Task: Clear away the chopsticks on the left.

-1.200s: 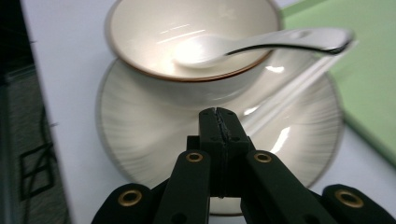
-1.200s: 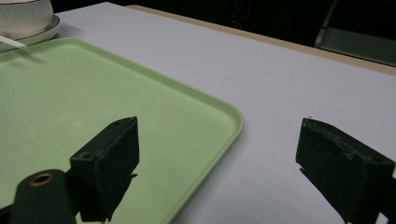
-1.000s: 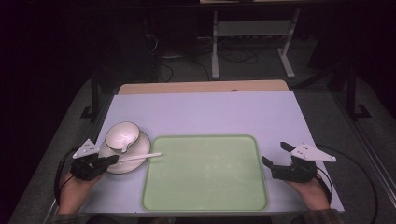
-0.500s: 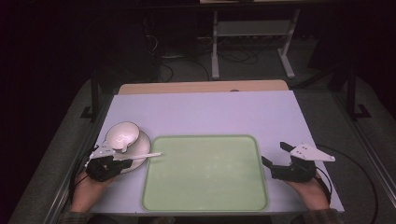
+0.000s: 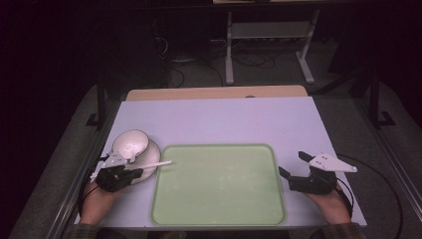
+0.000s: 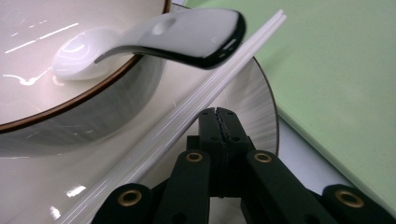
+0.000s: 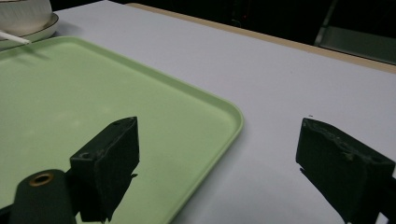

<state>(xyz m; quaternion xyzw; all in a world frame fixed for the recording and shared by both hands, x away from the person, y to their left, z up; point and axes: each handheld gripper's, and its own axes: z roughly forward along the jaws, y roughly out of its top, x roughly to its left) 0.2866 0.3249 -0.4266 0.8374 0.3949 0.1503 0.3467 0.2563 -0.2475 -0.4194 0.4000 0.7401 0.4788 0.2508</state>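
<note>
Since a second ago the left gripper (image 5: 133, 174) has slid in from the table's left edge toward the plate (image 5: 149, 172), while the right gripper (image 5: 294, 165) has kept its place.

In the high view, the left gripper sits at about eight o'clock on the table (image 5: 219, 119), its tips at the near rim of the plate. A white bowl (image 5: 130, 145) stands on that plate, and a pair of white chopsticks (image 5: 152, 165) lies across the plate's rim, pointing toward three o'clock, with the far end over the left edge of the green tray (image 5: 219, 185). The right gripper rests at about four o'clock, just beside the tray's right edge, jaws spread apart.

In the left gripper view, the left gripper (image 6: 219, 112) has its jaws pressed together with nothing between them, the tips just beneath the chopsticks (image 6: 187, 112). A white spoon (image 6: 154, 37) lies in the bowl (image 6: 70, 88), its handle jutting over the brown rim toward one o'clock. The tray (image 6: 345, 84) lies at three o'clock.

In the right gripper view, the right gripper (image 7: 224, 154) stands wide apart and empty above the tray's (image 7: 140, 93) corner. The bowl (image 7: 23, 14) and plate (image 7: 32, 31) sit at eleven o'clock, well apart from it.
</note>
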